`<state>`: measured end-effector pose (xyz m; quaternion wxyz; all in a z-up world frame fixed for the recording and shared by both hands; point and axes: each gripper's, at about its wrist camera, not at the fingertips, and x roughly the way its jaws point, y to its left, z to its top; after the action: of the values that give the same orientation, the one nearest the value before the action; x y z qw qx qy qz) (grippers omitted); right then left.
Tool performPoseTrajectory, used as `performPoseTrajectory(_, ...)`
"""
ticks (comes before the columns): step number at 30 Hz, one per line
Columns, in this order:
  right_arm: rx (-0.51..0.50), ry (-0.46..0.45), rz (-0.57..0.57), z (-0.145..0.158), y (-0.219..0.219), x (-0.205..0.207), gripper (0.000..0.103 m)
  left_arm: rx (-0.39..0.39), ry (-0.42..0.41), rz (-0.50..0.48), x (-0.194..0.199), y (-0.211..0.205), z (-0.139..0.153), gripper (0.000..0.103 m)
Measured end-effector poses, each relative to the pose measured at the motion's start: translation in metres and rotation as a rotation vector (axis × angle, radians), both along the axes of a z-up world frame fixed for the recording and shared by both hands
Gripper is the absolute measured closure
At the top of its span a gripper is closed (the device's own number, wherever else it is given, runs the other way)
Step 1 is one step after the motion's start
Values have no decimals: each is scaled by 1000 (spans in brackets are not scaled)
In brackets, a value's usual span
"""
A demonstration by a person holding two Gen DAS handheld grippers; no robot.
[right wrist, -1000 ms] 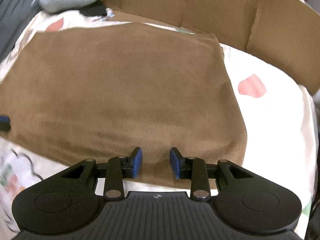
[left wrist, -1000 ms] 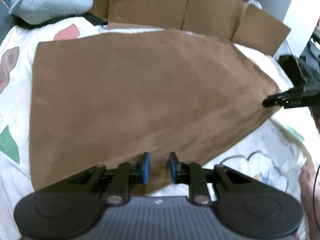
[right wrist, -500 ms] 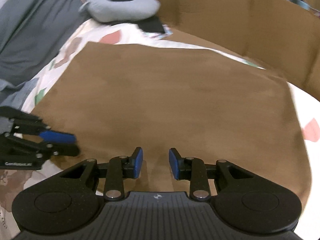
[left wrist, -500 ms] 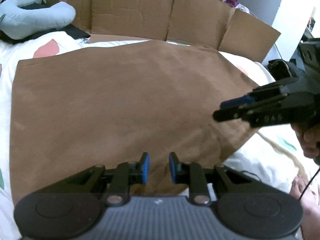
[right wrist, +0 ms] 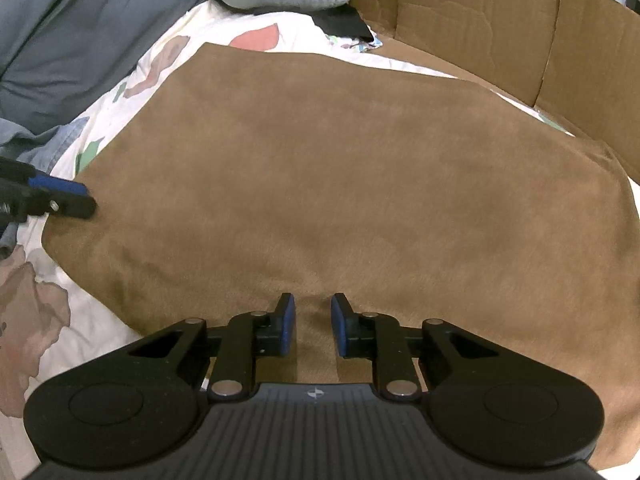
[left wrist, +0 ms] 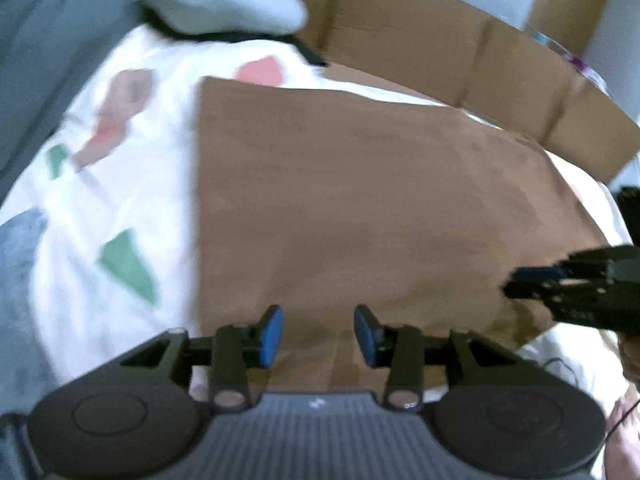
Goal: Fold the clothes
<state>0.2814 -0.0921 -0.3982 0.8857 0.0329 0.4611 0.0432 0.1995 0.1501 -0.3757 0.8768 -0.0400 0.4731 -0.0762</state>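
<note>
Brown cloth spread on the bed

We see the brown cloth [right wrist: 340, 168] flat on the patterned sheet [left wrist: 120, 200]; left tool [left wrist: 318, 334] opening, right tool [right wrist: 313, 324] closing, both pinching nothing. Cardboard [right wrist: 500, 28] at twelve o'clock, contents hidden.

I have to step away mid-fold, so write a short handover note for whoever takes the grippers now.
Left gripper: jaws opening, gap over the brown cloth's near edge, nothing pinched.
Right gripper: jaws closing over the same near edge, no fold visibly clamped yet.
The cloth lies flat on the patterned sheet, with cardboard behind it.
Done: cloth laid flat and smooth.
Left: grip the near edge, fold it over.
</note>
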Motion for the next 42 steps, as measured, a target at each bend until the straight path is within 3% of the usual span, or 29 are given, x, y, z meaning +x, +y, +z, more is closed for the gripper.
performPoseTrajectory(5, -9, 7, 10, -2, 4, 0, 80, -55, 48, 123, -13, 43, -2, 50)
performPoseTrajectory(9, -16, 6, 22, -3, 4, 0, 80, -165, 94, 193, -22, 65, -11, 50)
performPoseTrajectory(23, -20, 15, 48, -5, 7, -5, 80, -400, 186, 275, -29, 80, -44, 46)
performPoseTrajectory(35, -24, 19, 61, -5, 8, -8, 80, -639, 177, 394, -43, 92, -64, 47)
performPoseTrajectory(38, -25, 19, 69, -6, 7, -9, 80, -628, 157, 393, -44, 92, -64, 57)
performPoseTrajectory(40, -26, 19, 74, -6, 7, -9, 80, -601, 145, 393, -46, 92, -61, 86)
performPoseTrajectory(42, -23, 19, 74, -6, 6, -9, 80, -585, 129, 388, -49, 95, -57, 89)
